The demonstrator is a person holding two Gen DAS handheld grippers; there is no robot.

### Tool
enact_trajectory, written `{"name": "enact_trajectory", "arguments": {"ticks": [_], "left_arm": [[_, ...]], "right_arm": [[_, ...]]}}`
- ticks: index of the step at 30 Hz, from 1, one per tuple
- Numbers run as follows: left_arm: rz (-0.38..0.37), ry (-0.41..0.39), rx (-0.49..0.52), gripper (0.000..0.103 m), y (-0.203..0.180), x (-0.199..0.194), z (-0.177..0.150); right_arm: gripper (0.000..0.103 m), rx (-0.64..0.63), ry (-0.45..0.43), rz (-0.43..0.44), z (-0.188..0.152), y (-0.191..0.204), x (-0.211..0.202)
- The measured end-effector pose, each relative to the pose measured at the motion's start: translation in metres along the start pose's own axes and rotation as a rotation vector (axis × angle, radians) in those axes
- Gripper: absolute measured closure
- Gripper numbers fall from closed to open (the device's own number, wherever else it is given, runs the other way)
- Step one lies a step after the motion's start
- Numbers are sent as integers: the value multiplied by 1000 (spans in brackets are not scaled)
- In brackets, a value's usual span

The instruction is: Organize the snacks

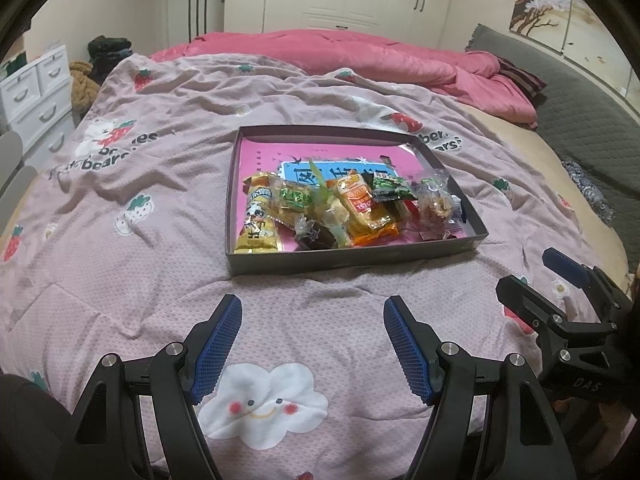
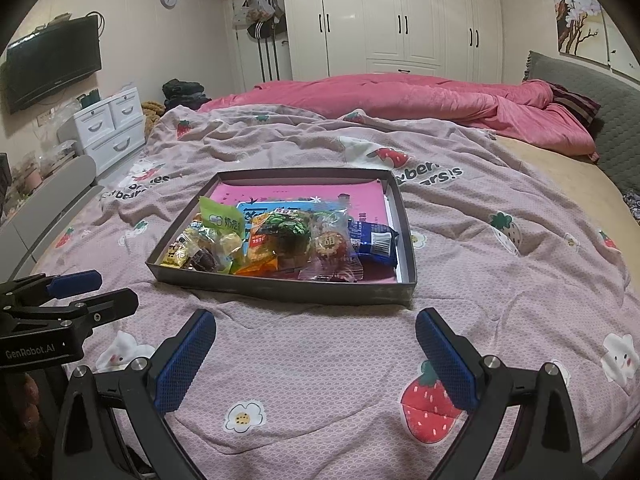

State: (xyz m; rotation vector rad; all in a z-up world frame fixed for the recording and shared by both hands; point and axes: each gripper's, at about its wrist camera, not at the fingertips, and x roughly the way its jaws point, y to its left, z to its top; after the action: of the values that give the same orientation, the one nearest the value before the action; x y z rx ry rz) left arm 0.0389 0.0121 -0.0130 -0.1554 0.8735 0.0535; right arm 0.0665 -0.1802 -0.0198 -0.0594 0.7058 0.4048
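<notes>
On the bed, square in the middle of a pink strawberry-print blanket (image 1: 120,280), sits the shallow dark-walled box (image 1: 352,258) I'm working with, its floor lined with a bright pink printed sheet. The snacks (image 1: 344,208) lie heaped toward its near edge, overlapping one another rather than sorted. From my left camera I can pick out a yellow packet with a cartoon figure (image 1: 258,222) at the near left corner, an orange packet (image 1: 366,210) in the middle, a small green packet (image 1: 390,189) behind it and a clear-wrapped sweet (image 1: 436,206) toward the right wall. My right camera adds a light green pouch (image 2: 222,218) standing up at the left and a dark blue packet with a barcode (image 2: 374,242) by the right wall. My left gripper (image 1: 312,344) hovers over the blanket just short of the box, jaws spread apart with nothing between them. My right gripper (image 2: 316,354) hangs likewise in front of the box, jaws wide and empty. Each gripper shows at the edge of the other's view, side by side and apart.
</notes>
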Motion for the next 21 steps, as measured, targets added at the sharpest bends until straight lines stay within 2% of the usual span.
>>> {"name": "enact_trajectory", "arguments": {"ticks": [21], "left_arm": [[7, 6, 6, 28, 1, 5, 0]], "right_arm": [[2, -11, 7, -12, -2, -1, 5]]}}
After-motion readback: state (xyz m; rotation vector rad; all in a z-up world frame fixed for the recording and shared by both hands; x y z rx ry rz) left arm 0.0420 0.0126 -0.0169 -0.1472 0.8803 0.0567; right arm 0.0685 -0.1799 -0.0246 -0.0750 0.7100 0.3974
